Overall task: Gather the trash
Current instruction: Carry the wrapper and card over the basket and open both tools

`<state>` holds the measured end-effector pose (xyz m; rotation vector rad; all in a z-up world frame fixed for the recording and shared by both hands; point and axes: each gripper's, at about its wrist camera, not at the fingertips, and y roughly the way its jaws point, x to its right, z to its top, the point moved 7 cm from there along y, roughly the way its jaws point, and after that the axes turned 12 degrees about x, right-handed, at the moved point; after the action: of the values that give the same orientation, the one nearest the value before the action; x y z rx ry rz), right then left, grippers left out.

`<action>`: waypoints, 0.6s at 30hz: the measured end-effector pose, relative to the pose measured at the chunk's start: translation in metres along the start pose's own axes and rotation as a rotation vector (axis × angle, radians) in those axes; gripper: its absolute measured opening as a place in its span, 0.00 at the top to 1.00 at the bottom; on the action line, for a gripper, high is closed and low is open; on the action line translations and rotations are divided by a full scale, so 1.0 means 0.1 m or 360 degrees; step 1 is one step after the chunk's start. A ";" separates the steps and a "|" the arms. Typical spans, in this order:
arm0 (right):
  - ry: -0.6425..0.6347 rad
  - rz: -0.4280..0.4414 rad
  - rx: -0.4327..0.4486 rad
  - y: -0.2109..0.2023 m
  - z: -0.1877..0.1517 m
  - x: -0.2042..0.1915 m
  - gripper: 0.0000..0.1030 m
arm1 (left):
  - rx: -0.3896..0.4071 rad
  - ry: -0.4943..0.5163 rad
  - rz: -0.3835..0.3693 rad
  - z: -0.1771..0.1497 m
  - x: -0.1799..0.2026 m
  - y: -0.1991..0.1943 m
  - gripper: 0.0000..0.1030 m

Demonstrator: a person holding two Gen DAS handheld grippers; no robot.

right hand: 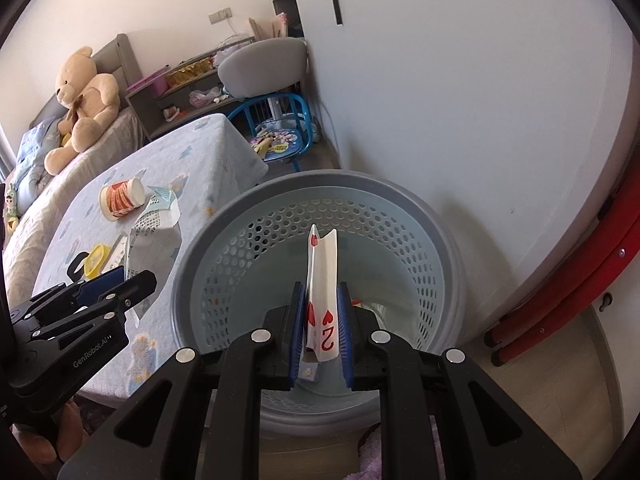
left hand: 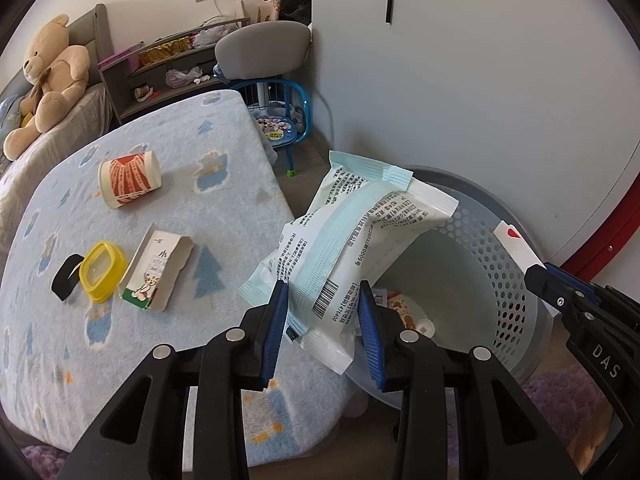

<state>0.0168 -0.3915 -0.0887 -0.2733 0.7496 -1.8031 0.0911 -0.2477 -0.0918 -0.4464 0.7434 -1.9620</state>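
Note:
My left gripper (left hand: 325, 294) is shut on a white and pale blue wipes packet (left hand: 352, 232), held above the table's edge and the rim of the perforated waste basket (left hand: 492, 264). From the right wrist view the same packet (right hand: 154, 232) hangs left of the basket (right hand: 248, 236). A bent playing card (right hand: 322, 276), a two of hearts, is pinched in my right gripper (right hand: 320, 300) over the basket's opening; the card (left hand: 516, 248) also shows at the right of the left wrist view. On the table lie a paper cup (left hand: 129, 179), a small carton (left hand: 158, 268) and a yellow lid (left hand: 102, 270).
The table wears a blue patterned cloth (left hand: 168, 208). A black strip (left hand: 66, 282) lies beside the yellow lid. Some trash lies in the basket's bottom (left hand: 408, 312). A blue child's chair (left hand: 280, 120), a grey chair, shelves and a teddy bear (left hand: 48, 76) stand behind. A white wall is at the right.

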 end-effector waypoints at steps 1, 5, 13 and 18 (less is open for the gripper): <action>0.0006 -0.0004 -0.0005 0.02 0.00 0.04 0.84 | -0.0010 0.0009 -0.0005 0.01 0.04 0.04 0.67; 0.0045 0.0006 -0.0036 0.12 -0.04 0.13 0.84 | -0.0037 0.0053 -0.0013 0.00 0.19 0.16 0.67; 0.0050 0.0008 -0.0067 0.23 -0.06 0.18 0.84 | -0.0096 0.0083 -0.0003 -0.06 0.33 0.30 0.67; 0.0054 0.0007 -0.0071 0.25 -0.06 0.20 0.82 | -0.0083 0.0082 0.0020 -0.04 0.33 0.30 0.66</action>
<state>0.0255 -0.4126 -0.1126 -0.2711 0.8147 -1.7925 0.0928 -0.2860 -0.1140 -0.4227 0.8296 -1.9524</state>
